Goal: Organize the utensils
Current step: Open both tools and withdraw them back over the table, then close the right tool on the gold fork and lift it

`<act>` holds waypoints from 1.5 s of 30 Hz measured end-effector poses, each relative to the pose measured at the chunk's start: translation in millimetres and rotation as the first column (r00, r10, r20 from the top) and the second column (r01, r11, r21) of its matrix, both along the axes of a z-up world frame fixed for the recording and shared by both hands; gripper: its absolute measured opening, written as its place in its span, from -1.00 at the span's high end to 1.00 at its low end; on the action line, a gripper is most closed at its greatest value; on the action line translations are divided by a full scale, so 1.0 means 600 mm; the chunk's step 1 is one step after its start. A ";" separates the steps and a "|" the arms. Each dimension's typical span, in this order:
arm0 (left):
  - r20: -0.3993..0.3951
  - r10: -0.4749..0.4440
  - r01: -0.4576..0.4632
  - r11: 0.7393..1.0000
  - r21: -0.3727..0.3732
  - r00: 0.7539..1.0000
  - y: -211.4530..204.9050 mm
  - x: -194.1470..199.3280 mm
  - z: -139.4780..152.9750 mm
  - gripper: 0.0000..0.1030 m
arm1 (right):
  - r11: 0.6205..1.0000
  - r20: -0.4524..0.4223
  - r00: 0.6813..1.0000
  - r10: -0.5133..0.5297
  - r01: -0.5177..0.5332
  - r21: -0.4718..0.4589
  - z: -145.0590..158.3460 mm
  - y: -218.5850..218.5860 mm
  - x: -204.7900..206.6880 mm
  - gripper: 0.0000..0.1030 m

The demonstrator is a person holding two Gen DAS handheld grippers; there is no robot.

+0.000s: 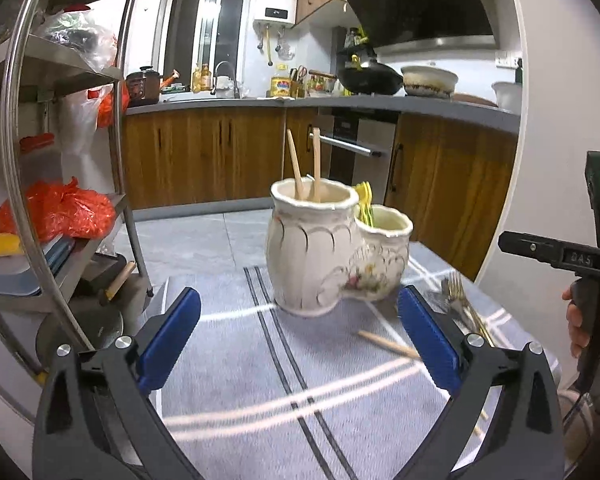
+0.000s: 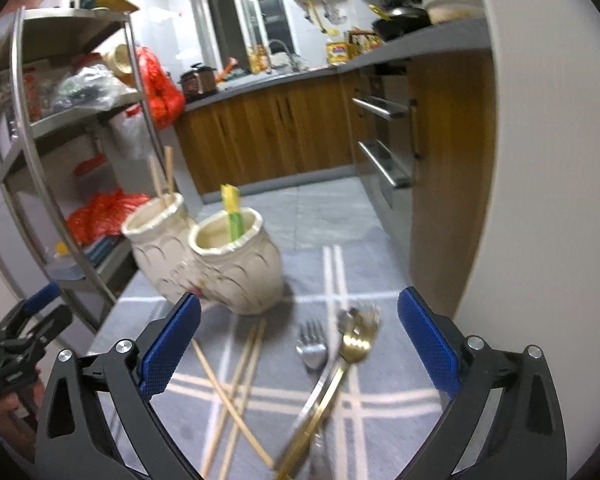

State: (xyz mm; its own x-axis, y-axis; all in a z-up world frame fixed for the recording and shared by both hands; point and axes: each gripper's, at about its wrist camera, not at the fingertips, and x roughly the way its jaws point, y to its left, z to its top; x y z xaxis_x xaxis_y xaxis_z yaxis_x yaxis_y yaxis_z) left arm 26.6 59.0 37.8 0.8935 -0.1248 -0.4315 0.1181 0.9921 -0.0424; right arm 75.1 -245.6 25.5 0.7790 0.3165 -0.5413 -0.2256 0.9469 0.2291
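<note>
On the left stands the cream ceramic two-pot utensil holder with gilt scallops and a flower motif (image 2: 204, 256), on the grey cloth with pale and dark stripes (image 1: 228, 360). Its taller pot already carries two wooden chopsticks (image 1: 306, 164); its lower pot carries yellow-green plastic utensils (image 2: 232, 212).

The left gripper (image 1: 299, 338) hangs released, its blue-padded jaws wide apart and holding nothing, aimed at the holder, which sits straight ahead between its fingers and a little beyond them.

Further right, the loose things lie on the cloth in front of the holder: several loose wooden chopsticks (image 2: 236, 392), crossed over one another, then a silver metal fork (image 2: 311, 350), then a gold-coloured metal fork (image 2: 354, 350) with another utensil head just beyond it, too blurred to name.

The right gripper (image 2: 299, 338) is likewise released and empty, jaws spread wide. The forks lie directly under and between its fingers, tines pointing away toward the holder, handles running back toward the camera and crossing near the bottom edge. The chopsticks lie toward its left finger, their long axes also running roughly away from the camera.

The right hand is clearly the nearer one to the loose utensils; only one chopstick end reaches the left gripper's right finger. A pick, I judge, needs the jaws to close across a handle, not along it.
</note>
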 end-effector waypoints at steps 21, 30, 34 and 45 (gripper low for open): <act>-0.099 -0.015 0.019 0.999 0.040 0.995 -0.015 0.010 -0.061 -0.89 | 0.994 -0.180 0.982 -0.062 0.045 -0.099 -0.114 -0.002 0.022 0.00; -0.112 -0.028 0.034 0.998 0.050 0.993 -0.030 0.013 -0.069 -0.89 | 0.996 -0.210 0.977 -0.038 0.021 -0.083 -0.126 0.003 0.024 0.52; -0.118 -0.030 0.037 0.998 0.058 0.993 -0.035 0.013 -0.071 -0.89 | 0.997 -0.217 0.975 -0.038 0.021 -0.078 -0.126 0.003 0.026 0.61; -0.117 -0.032 0.039 0.998 0.054 0.993 -0.037 0.012 -0.073 -0.89 | 0.991 -0.256 0.963 -0.082 0.052 -0.122 -0.131 0.015 0.045 0.68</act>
